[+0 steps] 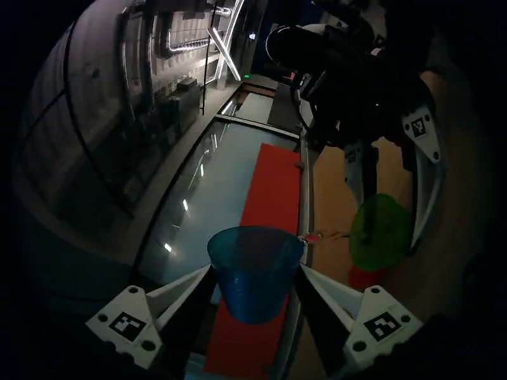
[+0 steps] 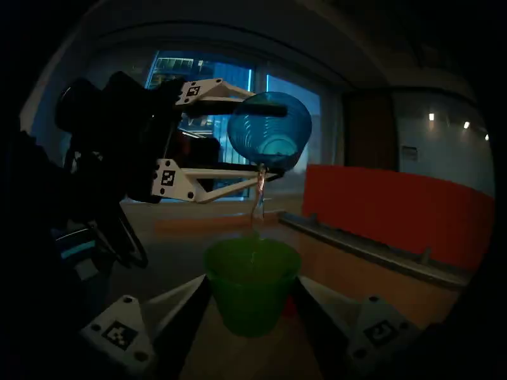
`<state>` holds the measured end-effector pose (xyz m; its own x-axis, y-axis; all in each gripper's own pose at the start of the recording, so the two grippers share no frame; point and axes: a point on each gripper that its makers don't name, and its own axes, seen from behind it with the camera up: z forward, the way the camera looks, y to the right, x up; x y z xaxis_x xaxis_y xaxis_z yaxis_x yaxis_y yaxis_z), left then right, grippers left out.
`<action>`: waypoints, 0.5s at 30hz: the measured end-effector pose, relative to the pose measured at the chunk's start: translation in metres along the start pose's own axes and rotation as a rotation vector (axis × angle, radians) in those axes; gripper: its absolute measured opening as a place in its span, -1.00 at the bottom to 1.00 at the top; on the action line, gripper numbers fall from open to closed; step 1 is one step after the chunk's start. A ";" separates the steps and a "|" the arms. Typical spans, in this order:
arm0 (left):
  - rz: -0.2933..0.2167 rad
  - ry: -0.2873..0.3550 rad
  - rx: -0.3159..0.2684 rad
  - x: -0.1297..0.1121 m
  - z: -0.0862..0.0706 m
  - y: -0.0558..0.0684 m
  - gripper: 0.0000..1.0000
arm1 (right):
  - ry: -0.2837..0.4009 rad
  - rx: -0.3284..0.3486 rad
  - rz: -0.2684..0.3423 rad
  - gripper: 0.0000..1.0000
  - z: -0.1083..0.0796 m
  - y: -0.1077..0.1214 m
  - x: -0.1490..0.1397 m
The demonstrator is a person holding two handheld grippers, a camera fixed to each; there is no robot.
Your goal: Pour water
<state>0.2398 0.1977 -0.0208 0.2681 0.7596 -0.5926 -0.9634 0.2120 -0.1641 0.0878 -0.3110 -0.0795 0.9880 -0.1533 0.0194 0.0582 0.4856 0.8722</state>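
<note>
A translucent blue cup [image 1: 255, 278] sits between the fingers of my left gripper [image 1: 255, 271], which is shut on it. In the right gripper view that blue cup [image 2: 269, 139] is tipped on its side, above and behind a green cup [image 2: 252, 288]. A thin stream of water [image 2: 258, 193] runs from its lip down into the green cup. My right gripper [image 2: 252, 282] is shut on the green cup and holds it upright. The left gripper view has the green cup [image 1: 380, 231] at the right, in the right gripper [image 1: 386, 242], seen from above.
The room is dim. A wooden table top [image 1: 329, 190] lies below the cups, with a metal rail along its edge. A red panel [image 2: 405, 209] and large windows [image 2: 209, 69] stand beyond. A person's dark sleeve [image 2: 38, 209] is at the left.
</note>
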 end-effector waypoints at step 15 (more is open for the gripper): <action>0.064 0.002 0.017 0.001 -0.001 -0.008 0.65 | 0.002 -0.003 -0.007 0.79 -0.002 0.000 0.001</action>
<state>0.2479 0.1961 -0.0205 0.2060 0.7709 -0.6027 -0.9784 0.1737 -0.1122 0.0890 -0.3095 -0.0800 0.9878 -0.1552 0.0128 0.0652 0.4867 0.8711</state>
